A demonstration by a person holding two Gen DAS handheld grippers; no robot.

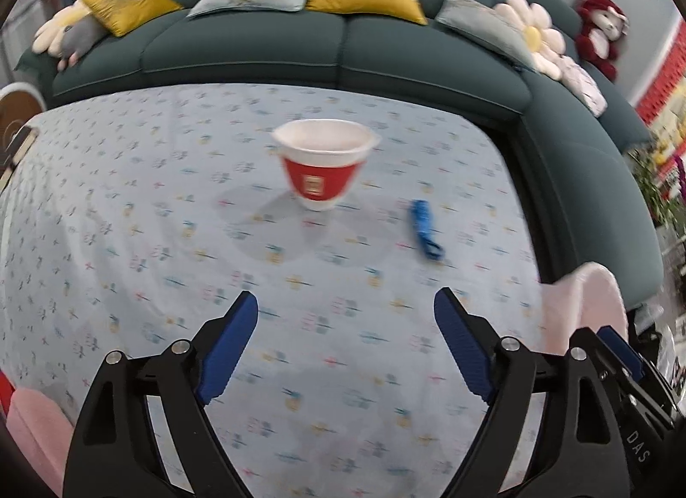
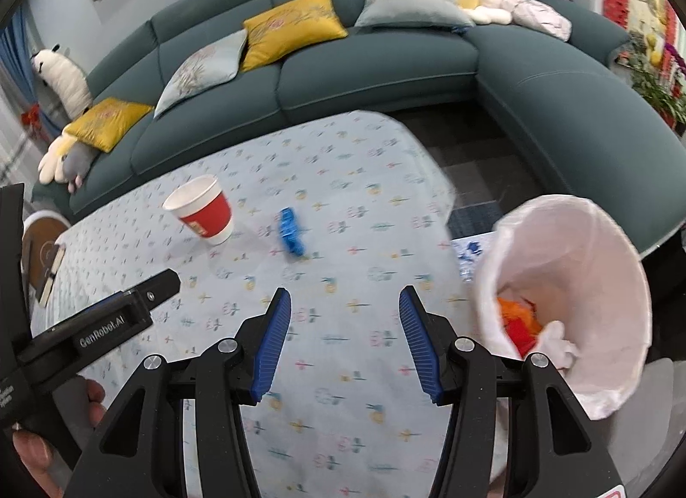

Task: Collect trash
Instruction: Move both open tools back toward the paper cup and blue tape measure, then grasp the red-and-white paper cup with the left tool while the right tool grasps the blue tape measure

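Both tools, left tool (image 1: 345, 328) and right tool (image 2: 345, 326), gaped empty; the cup (image 1: 323, 163) stood upper centre, the blue wrapper (image 2: 290, 232) beside it.

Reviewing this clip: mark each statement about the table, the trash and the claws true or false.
1. The paper cup stands upright on the table. True.
2. The left claw grips the cup. False: it is open and empty.
3. A blue wrapper lies right of the cup. True.
4. The bin is empty. False: orange and white trash lies inside.
5. The right claw holds nothing. True.
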